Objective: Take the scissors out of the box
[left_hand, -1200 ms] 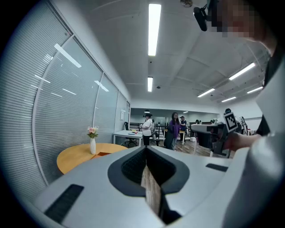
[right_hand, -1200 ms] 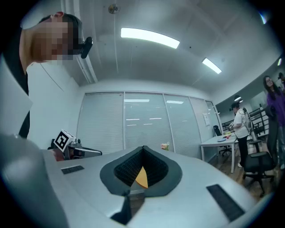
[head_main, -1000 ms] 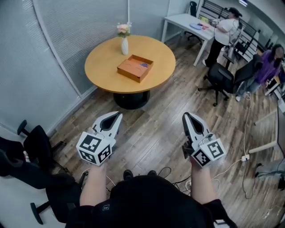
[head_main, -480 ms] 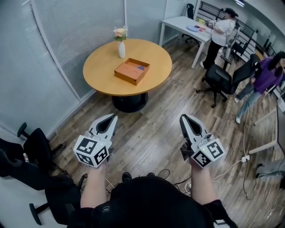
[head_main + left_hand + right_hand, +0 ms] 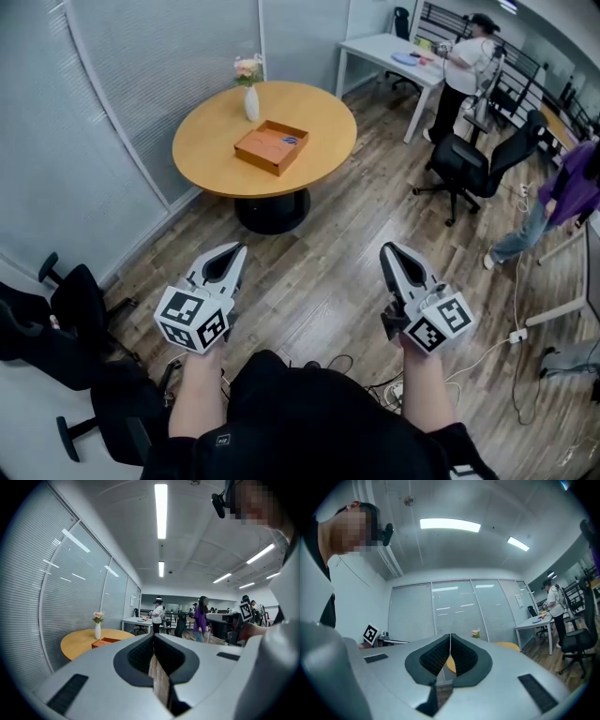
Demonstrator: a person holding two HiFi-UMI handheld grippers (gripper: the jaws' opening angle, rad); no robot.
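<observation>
An orange box (image 5: pixel 272 147) lies on the round wooden table (image 5: pixel 323 150) far ahead of me, with the blue-handled scissors (image 5: pixel 289 141) inside it. In the left gripper view the box (image 5: pixel 106 642) shows small on the table (image 5: pixel 77 644). My left gripper (image 5: pixel 242 249) and right gripper (image 5: pixel 386 248) hang over the wooden floor, well short of the table. Both are shut with nothing between the jaws.
A white vase of flowers (image 5: pixel 250 97) stands on the table behind the box. A black office chair (image 5: pixel 459 167) and a white desk (image 5: pixel 389 49) are at the right, with people near them. Black chairs (image 5: pixel 70 305) stand at my left. Cables (image 5: pixel 511 335) lie on the floor.
The view has shifted slightly, so the table and box sit a little further left and up. A person in purple at the right has walked down the frame. Both grippers remain shut.
</observation>
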